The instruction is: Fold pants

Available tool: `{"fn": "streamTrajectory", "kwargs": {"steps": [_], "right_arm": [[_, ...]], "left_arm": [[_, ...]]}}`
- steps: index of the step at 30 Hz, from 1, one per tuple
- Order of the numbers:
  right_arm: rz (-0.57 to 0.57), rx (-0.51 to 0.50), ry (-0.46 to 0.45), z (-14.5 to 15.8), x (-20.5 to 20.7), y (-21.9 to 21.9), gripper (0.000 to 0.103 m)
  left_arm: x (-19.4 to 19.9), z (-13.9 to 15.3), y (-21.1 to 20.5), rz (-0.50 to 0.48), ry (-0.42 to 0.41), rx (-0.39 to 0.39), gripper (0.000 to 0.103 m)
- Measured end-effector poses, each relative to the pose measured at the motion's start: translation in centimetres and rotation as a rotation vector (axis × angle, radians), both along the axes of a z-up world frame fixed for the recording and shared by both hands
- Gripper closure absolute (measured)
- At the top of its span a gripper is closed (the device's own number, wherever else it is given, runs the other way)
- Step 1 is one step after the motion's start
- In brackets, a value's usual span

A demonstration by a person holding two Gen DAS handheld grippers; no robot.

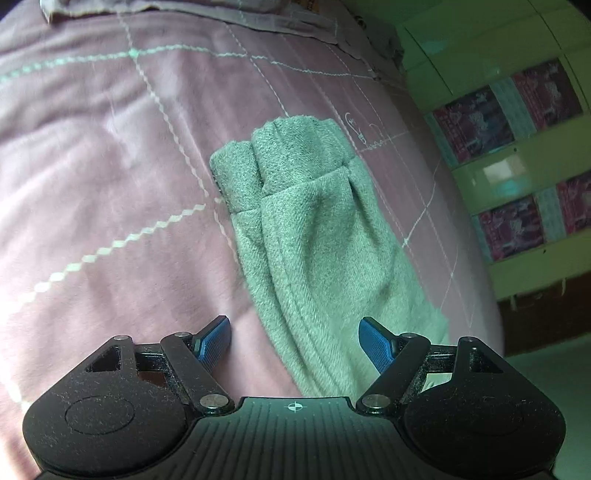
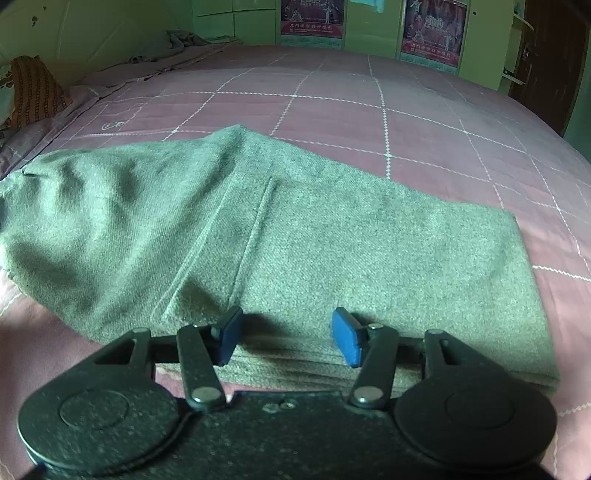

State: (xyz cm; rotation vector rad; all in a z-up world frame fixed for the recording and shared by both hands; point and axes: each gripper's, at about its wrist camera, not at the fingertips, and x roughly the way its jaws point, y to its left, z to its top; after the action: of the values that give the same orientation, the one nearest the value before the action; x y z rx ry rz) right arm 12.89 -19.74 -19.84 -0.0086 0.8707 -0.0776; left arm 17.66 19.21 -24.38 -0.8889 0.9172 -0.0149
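Bedroom: quilted bed (image 2: 332, 110), wardrobe (image 1: 480, 74)

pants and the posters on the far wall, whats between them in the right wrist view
Only bare pink quilted bedspread lies between the green pants and the posters, seen in the right wrist view.

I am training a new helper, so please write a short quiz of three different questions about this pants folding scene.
1. True or false: the left gripper is clamped on the pants.
2. The pants lie on: A) a wooden floor B) a pink checked bed cover C) a chair.
3. Fill in: the pads of the right gripper are coloured ____.

Key: 1 false, its jaws stand apart with nothing gripped. 2 B. 3 blue.
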Motion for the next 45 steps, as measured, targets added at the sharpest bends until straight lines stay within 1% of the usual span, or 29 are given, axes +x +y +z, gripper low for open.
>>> {"fn": "streamTrajectory", "kwargs": {"steps": [3, 5, 7, 8, 9, 11, 13, 17, 19, 20, 23, 25, 26, 27, 28, 30, 31, 32, 34, 36, 38, 41, 43, 45], "right_arm": [[0.002, -0.005, -0.001, 0.0, 0.1, 0.0, 0.048], [0.001, -0.003, -0.001, -0.1, 0.2, -0.2, 0.047], [-0.001, -0.005, -0.002, -0.2, 0.3, -0.2, 0.047], [-0.002, -0.007, -0.004, -0.2, 0.4, -0.2, 0.046], [-0.002, -0.007, -0.005, -0.2, 0.4, -0.2, 0.046], [-0.002, -0.009, -0.007, -0.3, 0.4, -0.2, 0.046], [0.000, -0.011, -0.007, -0.4, 0.5, -0.2, 0.045], [0.004, -0.013, -0.005, -0.6, 0.7, -0.1, 0.045], [0.007, -0.014, 0.003, -0.6, 0.8, -0.1, 0.045], [0.010, -0.019, 0.009, -0.3, 0.9, 0.0, 0.047], [0.019, -0.028, -0.013, 0.9, 1.4, 0.3, 0.050], [0.009, -0.050, -0.046, 1.6, 2.0, 0.4, 0.049], [0.009, -0.066, -0.041, 1.5, 2.5, 0.6, 0.049], [0.016, -0.083, -0.005, 0.8, 3.1, 0.9, 0.050], [0.035, -0.104, 0.063, -0.7, 3.6, 1.3, 0.049], [0.070, -0.163, 0.050, -1.3, 3.4, 1.9, 0.048], [0.057, -0.137, 0.062, -1.1, 3.6, 1.6, 0.048], [0.045, -0.100, 0.073, -0.8, 3.8, 1.0, 0.049], [0.033, -0.023, 0.078, -0.1, 3.9, -0.3, 0.049], [-0.005, 0.048, 0.037, 1.0, 2.9, -1.8, 0.048], [-0.053, 0.082, -0.004, 1.8, 1.4, -3.3, 0.047], [-0.104, 0.160, -0.013, 2.4, -0.4, -6.0, 0.047], [-0.139, 0.181, -0.020, 2.7, -1.8, -8.0, 0.047], [-0.175, 0.197, -0.025, 2.8, -3.1, -10.1, 0.047]], "left_arm": [[1.2, -1.0, -0.3, 0.000, -0.016, -0.028, 0.027], [2.0, -1.5, -0.8, 0.002, -0.029, -0.042, 0.041], [2.9, -2.6, -0.9, 0.016, -0.031, -0.070, 0.062], [3.4, -3.1, -1.0, 0.029, -0.033, -0.087, 0.068], [3.7, -3.8, -0.8, 0.043, -0.035, -0.116, 0.071], [4.4, -4.9, -0.7, 0.084, -0.054, -0.183, 0.071], [5.3, -5.5, -1.0, 0.101, -0.068, -0.202, 0.071], [6.9, -6.0, -2.5, 0.112, -0.078, -0.184, 0.071], [7.2, -5.8, -2.9, 0.113, -0.065, -0.164, 0.082], [7.2, -5.6, -3.0, 0.110, -0.062, -0.155, 0.083], [7.1, -4.2, -2.9, 0.096, -0.086, -0.123, 0.087], [6.9, -2.7, -3.6, 0.070, -0.116, -0.068, 0.088], [7.0, -1.7, -4.1, 0.054, -0.136, -0.035, 0.088], [7.1, -0.5, -4.7, 0.031, -0.161, 0.006, 0.088], [7.3, 0.9, -5.6, -0.002, -0.197, 0.055, 0.088], [7.3, 3.9, -7.8, -0.092, -0.288, 0.164, 0.088], [7.4, 5.4, -9.4, -0.145, -0.333, 0.220, 0.088], [7.4, 6.8, -10.8, -0.193, -0.367, 0.260, 0.088], [7.2, 8.9, -13.8, -0.285, -0.432, 0.322, 0.088], [7.0, 10.6, -17.4, -0.388, -0.491, 0.392, 0.088], [6.6, 11.4, -21.7, -0.507, -0.535, 0.463, 0.088], [5.4, 11.3, -28.6, -0.700, -0.568, 0.537, 0.088], [4.4, 10.4, -33.1, -0.816, -0.563, 0.580, 0.088], [3.4, 8.9, -37.5, -0.923, -0.517, 0.631, 0.088]]}}
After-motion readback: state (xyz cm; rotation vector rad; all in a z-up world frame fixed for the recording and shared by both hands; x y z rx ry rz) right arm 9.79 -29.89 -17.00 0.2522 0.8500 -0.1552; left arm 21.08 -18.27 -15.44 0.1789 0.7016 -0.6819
